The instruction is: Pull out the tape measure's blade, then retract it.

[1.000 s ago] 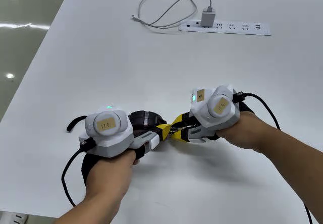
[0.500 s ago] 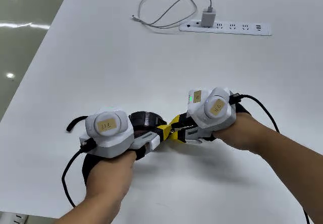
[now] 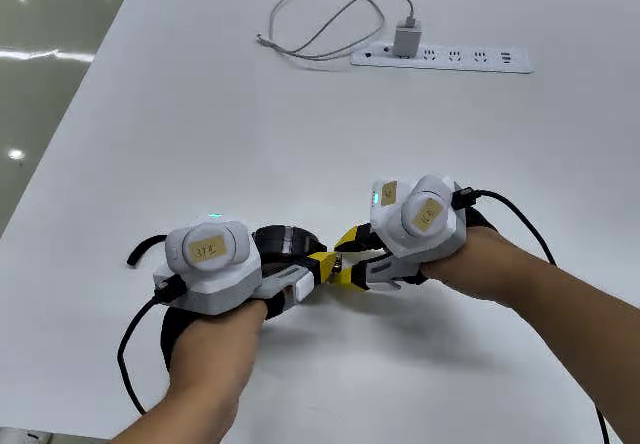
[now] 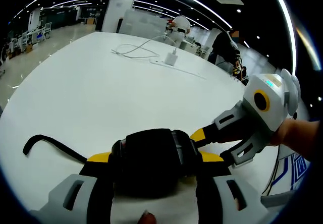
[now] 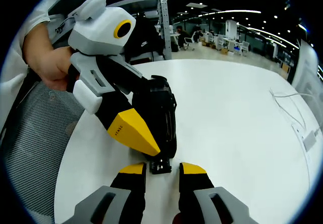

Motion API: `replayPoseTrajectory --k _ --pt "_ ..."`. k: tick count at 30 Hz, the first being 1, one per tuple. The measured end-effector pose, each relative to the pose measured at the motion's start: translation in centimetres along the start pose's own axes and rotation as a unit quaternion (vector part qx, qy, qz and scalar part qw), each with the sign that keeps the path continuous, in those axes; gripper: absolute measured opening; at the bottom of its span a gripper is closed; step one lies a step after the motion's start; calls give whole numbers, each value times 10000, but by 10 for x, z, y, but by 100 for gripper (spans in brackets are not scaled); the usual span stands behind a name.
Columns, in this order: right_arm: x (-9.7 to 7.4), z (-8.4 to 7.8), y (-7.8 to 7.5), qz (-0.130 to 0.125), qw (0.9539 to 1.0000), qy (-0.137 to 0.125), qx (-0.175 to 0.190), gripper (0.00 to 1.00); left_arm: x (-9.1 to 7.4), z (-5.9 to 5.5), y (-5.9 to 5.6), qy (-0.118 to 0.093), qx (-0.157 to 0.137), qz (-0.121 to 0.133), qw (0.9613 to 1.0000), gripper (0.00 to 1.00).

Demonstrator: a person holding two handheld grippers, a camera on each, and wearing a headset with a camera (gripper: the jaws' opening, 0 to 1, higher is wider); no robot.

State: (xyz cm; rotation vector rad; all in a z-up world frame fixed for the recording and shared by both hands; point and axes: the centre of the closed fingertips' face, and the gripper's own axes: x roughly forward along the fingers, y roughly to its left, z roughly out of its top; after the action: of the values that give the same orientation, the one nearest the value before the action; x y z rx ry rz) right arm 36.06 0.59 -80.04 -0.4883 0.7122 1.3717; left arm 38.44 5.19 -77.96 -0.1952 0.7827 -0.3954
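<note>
White bench (image 3: 300, 114): left gripper (image 4: 154, 159) clamps the tape measure (image 5: 162, 108); right gripper (image 5: 162, 169), seemingly parted, flanks its blade tip (image 5: 160, 165).

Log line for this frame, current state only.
left gripper: shut on black round tape measure | right gripper: tips flank small black blade hook, grip unclear

A yellow sticker (image 3: 208, 249) sits on your left gripper (image 3: 318, 269) and on your right gripper (image 3: 346, 257). The handwriting on both is too blurred to read.
</note>
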Motion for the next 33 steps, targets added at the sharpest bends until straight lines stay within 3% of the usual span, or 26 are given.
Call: replayPoseTrajectory --k 6,16,26,33 --pt "-1 1 0 -48 10000 -21 -11 26 -2 1 -1 21 41 -24 10000 63" --pt "-5 8 -2 -225 9995 -181 130 41 -6 5 -3 -49 215 -90 9997 63" --pt "-10 9 -3 -293 9991 -202 232 44 -9 7 -4 -63 284 -161 9994 63" --pt "-17 9 -6 -426 9985 -229 267 49 -12 7 -5 9 519 -203 9984 62"
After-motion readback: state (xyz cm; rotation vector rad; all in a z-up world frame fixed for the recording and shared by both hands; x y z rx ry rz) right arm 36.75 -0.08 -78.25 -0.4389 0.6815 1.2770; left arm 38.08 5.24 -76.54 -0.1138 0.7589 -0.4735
